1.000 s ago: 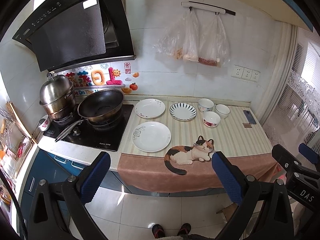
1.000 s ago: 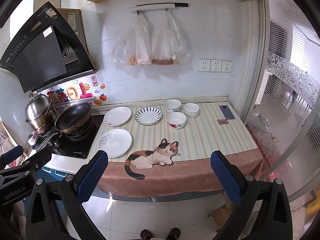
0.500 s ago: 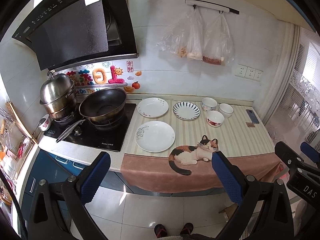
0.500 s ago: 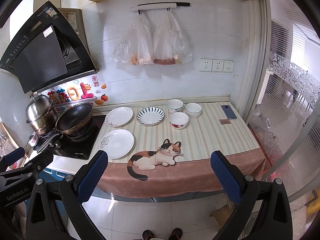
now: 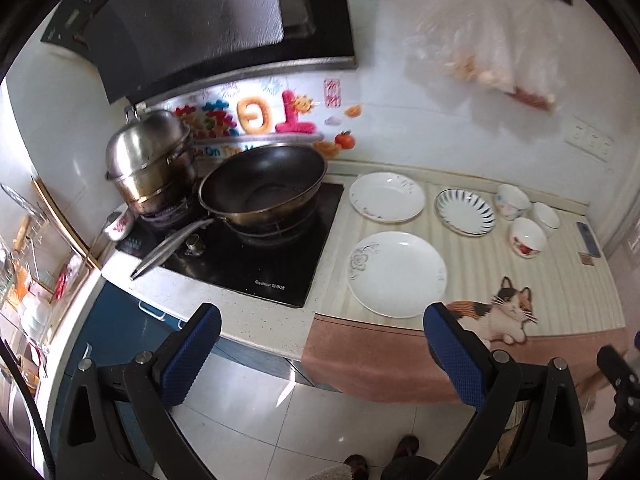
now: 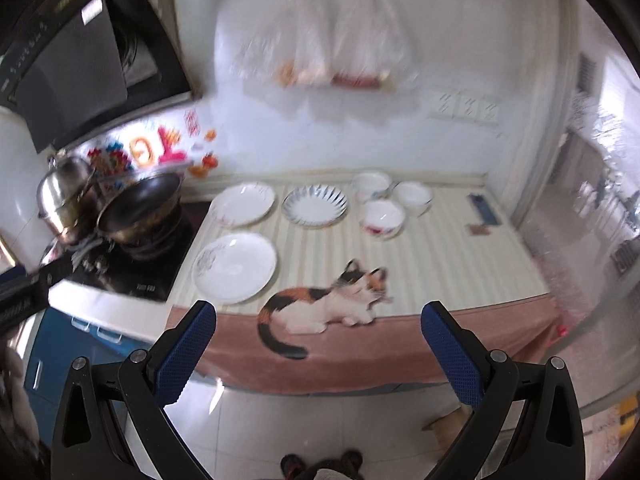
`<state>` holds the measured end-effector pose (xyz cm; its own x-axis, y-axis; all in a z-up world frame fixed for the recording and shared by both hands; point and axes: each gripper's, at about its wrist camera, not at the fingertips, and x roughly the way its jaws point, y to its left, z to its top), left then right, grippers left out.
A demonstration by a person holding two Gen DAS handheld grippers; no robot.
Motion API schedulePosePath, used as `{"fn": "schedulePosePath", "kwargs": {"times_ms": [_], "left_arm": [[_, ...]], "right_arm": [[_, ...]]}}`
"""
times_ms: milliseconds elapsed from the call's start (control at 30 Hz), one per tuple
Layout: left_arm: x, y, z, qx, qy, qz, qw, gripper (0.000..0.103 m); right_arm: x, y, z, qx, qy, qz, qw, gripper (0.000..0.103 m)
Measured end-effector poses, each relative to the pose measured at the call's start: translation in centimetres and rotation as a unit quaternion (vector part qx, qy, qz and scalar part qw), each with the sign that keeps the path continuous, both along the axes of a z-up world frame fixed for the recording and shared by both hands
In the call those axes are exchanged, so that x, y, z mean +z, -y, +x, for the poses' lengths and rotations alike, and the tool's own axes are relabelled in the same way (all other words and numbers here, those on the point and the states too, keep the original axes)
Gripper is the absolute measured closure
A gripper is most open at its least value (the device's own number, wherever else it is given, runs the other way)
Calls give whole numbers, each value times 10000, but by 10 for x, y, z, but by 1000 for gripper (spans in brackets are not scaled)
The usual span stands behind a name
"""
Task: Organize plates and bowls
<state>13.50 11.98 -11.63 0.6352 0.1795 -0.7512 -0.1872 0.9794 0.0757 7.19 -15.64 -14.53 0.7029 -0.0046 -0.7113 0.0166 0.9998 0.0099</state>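
**Both claws wide open, off the counter edge**

Left claw [image 5: 322, 344] spread wide, holding nothing, hanging over the floor short of the counter [image 5: 256, 320]. Big white plate [image 5: 396, 274] just ahead of it and a bit right, almost touching the right pad tip in that view. Second white plate [image 5: 387, 197] further ahead, striped plate [image 5: 465, 212] ahead-right, then three bowls in a cluster far right: patterned bowl [image 5: 512, 201], plain bowl [image 5: 546, 215], red-flower bowl [image 5: 528, 237]. Wok [image 5: 264, 188] and steel pot [image 5: 150, 160] ahead-left on the stove.

Right claw [image 6: 318, 342] also gaping, empty, same deal: out over the floor, cat mat [image 6: 332, 300] straight ahead between the pads. Plates ahead-left, bowls [image 6: 382, 218] straight ahead, further back. Pretty blurry on this side. All dishes flat on the counter, none stacked, none touching.
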Motion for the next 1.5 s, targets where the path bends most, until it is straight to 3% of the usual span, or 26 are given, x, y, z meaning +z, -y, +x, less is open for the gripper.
{"fn": "schedulePosePath", "kwargs": {"times_ms": [167,333,533,600,733,800,867,1000,1033,1067,1333,1500], "left_arm": [[-55,-15,64,178,-636,-7,9978,0],[-121,-21,137,314,-1227,-282,9915,0],[-196,-18,216,266,-1833,-400,9819,0],[-216,-19,236,249,-2004,-408,9785,8],[-244,-19,264,94,-2263,-514,9727,42],[-252,-20,271,33,-2358,-651,9696,49],[-257,-21,274,-19,-2379,-846,9676,56],[-257,-13,275,-80,-2258,-1117,9677,56],[-255,-9,274,-84,-2227,-1015,9695,56],[-255,-5,275,-78,-2224,-949,9703,56],[-251,-10,276,68,-2291,-1131,9668,63],[-241,-1,272,-16,-2251,-998,9692,63]], "right_arm": [[-66,-2,73,241,-591,362,9973,0],[-129,1,164,400,-1016,610,9921,1],[-201,-4,268,665,-1712,775,9799,10],[-224,-8,300,842,-1921,934,9733,14],[-268,-22,359,1222,-2315,1107,9588,31],[-289,-29,383,1401,-2570,1253,9480,37],[-302,-36,396,1539,-2732,1393,9393,50],[-321,-52,412,1893,-2892,1501,9263,73],[-321,-56,411,1988,-2864,1515,9249,84],[-324,-61,411,2071,-2854,1415,9250,87],[-328,-55,411,2059,-2988,1618,9177,89],[-323,-50,409,2210,-3011,1503,9154,89]]}}
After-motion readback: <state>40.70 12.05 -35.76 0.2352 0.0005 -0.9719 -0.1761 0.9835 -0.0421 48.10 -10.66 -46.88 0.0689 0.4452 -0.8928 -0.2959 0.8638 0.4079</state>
